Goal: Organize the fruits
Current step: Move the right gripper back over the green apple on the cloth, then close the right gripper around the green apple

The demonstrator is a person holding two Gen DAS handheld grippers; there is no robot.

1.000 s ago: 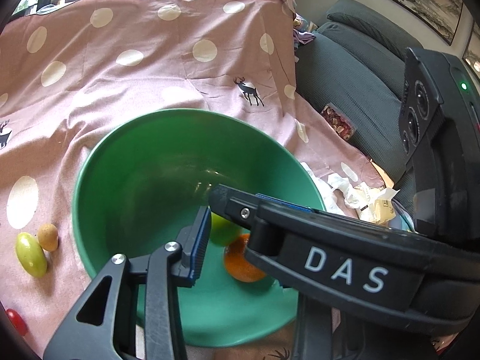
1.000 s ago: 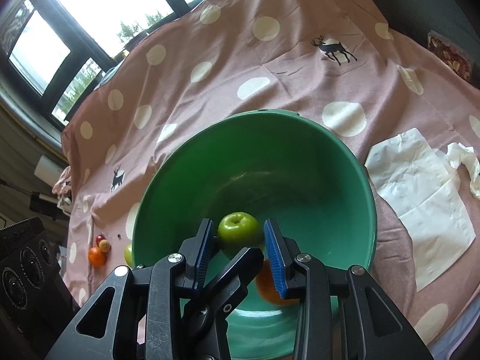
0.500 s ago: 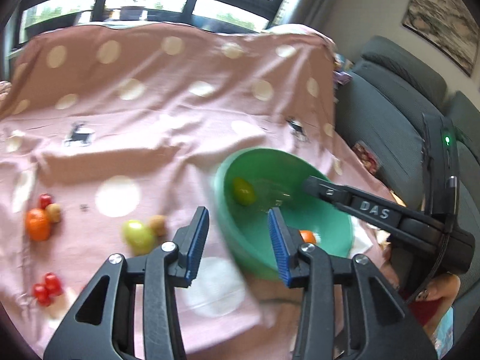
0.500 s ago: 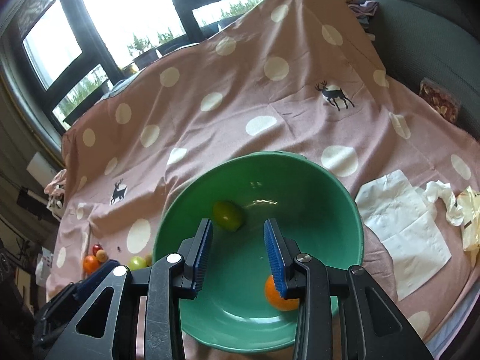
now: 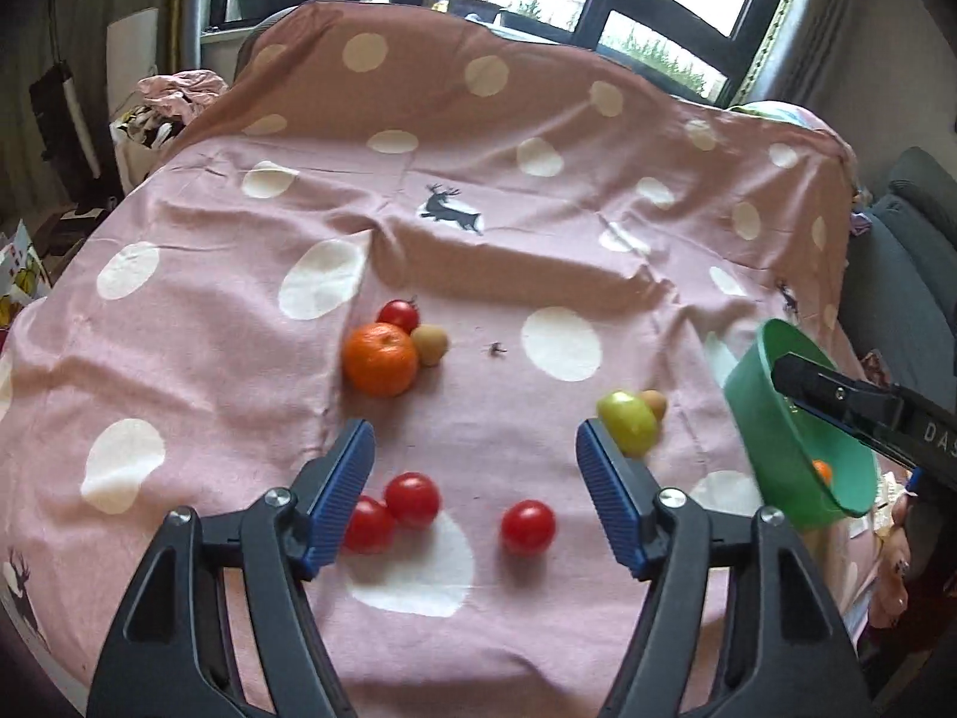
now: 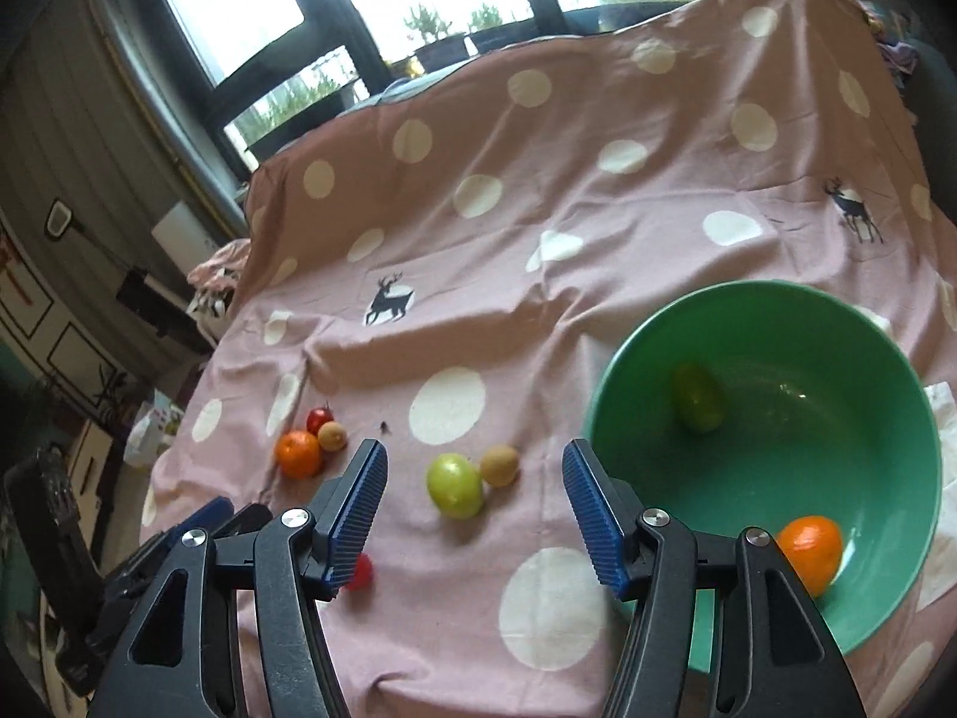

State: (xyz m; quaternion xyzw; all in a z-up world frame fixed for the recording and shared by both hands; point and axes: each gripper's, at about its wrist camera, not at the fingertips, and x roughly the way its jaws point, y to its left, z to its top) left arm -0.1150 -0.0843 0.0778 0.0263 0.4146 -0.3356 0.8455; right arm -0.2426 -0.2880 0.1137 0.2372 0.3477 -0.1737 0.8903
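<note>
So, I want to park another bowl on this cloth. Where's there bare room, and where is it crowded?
Free: the far cloth beyond the deer print, and the strip between the orange cluster and the green fruit. Crowded: near edge, where three red tomatoes lie by the opening, empty left claw, and the green bowl side.

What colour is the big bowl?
Green. The bowl shows best in the right wrist view.

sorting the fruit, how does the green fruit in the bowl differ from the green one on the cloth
The green fruit in the bowl looks darker; the green fruit on the cloth is paler, yellow-green. The first lies alone inside the green bowl; the second touches a small brown fruit. Both are similar in size.
</note>
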